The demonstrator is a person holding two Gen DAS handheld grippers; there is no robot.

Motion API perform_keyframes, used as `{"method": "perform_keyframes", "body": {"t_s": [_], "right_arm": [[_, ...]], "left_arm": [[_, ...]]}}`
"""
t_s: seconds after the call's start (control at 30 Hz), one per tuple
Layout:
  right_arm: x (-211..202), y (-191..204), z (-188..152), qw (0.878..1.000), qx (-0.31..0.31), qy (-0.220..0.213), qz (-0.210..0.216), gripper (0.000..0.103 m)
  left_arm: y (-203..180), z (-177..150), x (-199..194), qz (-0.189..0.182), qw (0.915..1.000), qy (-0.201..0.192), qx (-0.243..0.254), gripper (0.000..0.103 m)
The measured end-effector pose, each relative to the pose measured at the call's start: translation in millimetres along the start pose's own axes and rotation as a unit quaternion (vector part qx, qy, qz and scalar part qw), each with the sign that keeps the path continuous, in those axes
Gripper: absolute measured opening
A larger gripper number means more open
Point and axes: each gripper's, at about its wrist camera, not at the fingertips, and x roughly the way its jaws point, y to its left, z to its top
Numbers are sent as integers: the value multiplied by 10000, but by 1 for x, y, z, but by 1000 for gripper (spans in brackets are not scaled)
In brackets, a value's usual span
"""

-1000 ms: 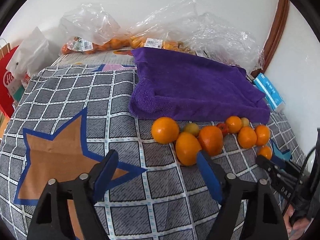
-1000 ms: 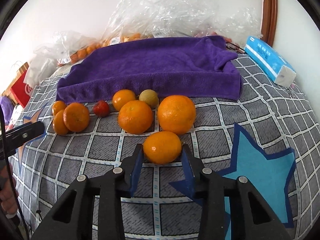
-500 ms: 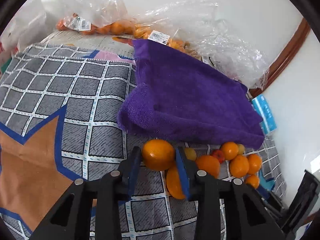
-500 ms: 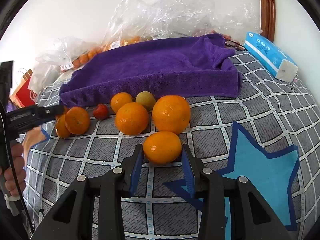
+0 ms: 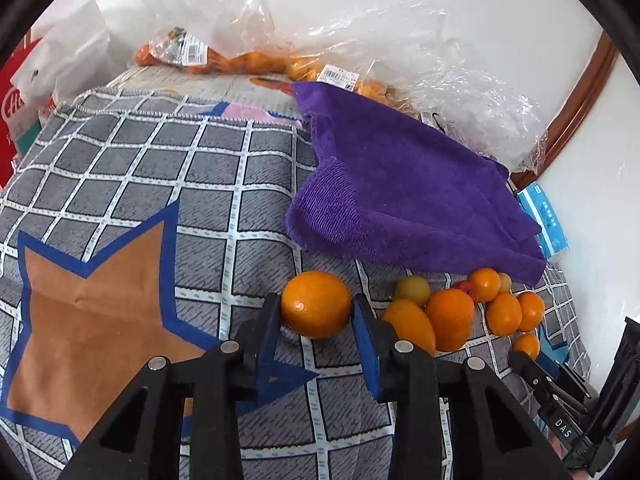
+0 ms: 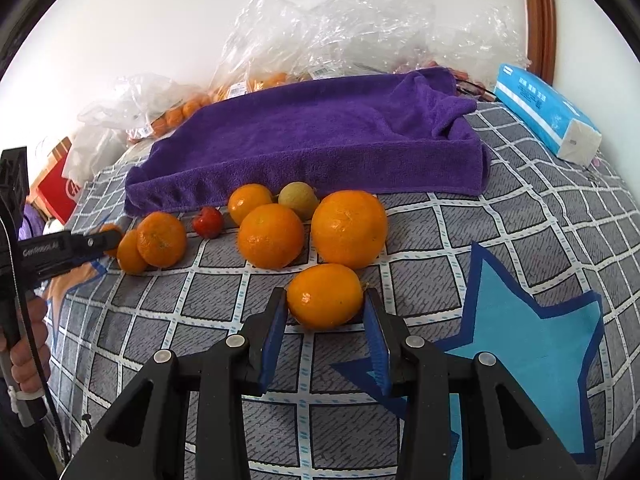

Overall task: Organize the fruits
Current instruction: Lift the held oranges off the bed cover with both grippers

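A row of fruit lies on the grey checked cloth in front of a purple towel. My left gripper is shut on a large orange at the left end of the row. My right gripper is shut on a small orange at the right end. In the right wrist view, two big oranges, a yellow-green fruit, a small red fruit and several mandarins lie beyond it. The left gripper shows there at the left edge.
Clear plastic bags holding more oranges lie behind the towel. A blue tissue pack lies at the far right. A red bag stands off the left edge. The cloth has an orange star and a blue star.
My left gripper moved forward and closed on the large orange at the row's left end, then drew back slightly. My right gripper stayed shut on the small orange.
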Motion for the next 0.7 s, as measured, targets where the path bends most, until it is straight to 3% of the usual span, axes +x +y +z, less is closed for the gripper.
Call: {"method": "perform_keyframes", "body": {"t_s": [0.17,0.37,0.7], "right_arm": [[1,10,-2,9994,-204,2,-295,39],[-3,7,-4,9995,-167,-81,-274,38],[-15,5,-7,9991,-192,-343,157,38]], "left_arm": [[1,-7,-3,-43,9992,-372,105,34],[1,-7,-9,-70,9983,-564,89,34],[1,-8,-20,-99,9958,-911,70,34]]}}
